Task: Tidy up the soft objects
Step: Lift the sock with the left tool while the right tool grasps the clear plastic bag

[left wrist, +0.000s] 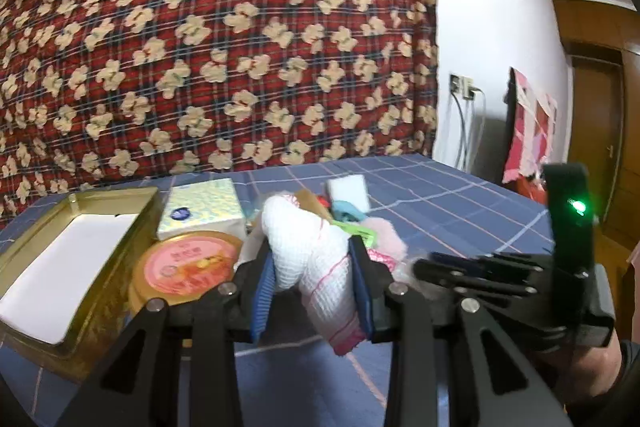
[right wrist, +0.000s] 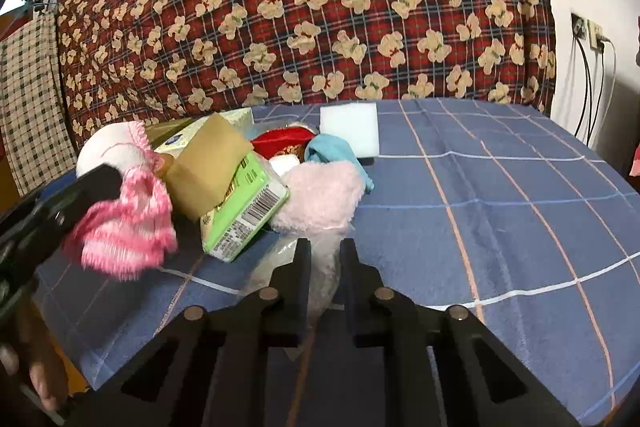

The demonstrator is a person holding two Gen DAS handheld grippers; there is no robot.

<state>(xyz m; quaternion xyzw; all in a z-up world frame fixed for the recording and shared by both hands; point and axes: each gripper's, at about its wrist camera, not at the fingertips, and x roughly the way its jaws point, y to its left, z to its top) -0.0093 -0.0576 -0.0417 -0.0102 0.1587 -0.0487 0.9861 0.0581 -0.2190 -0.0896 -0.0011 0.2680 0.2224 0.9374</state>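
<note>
My left gripper [left wrist: 310, 255] is shut on a white waffle cloth with pink edging [left wrist: 320, 263], which bulges up between its blue pads and hangs below them. In the right wrist view that cloth [right wrist: 128, 227] dangles at the left from a black finger [right wrist: 96, 187]. My right gripper [right wrist: 325, 253] stands low on the bed with its jaws close together, pinching the clear plastic wrap [right wrist: 320, 275] in front of a pink plush piece [right wrist: 320, 195]. The right gripper [left wrist: 424, 265] also shows at the right of the left wrist view.
A gold tin box [left wrist: 100, 307], a round tin with a pink label [left wrist: 188, 267] and a tissue pack [left wrist: 204, 211] lie at the left. A brown sponge [right wrist: 208, 167], green wipes pack [right wrist: 244, 211], blue cloth [right wrist: 336, 155] and white sponge [right wrist: 350, 131] are piled on the blue checked cover [right wrist: 500, 207].
</note>
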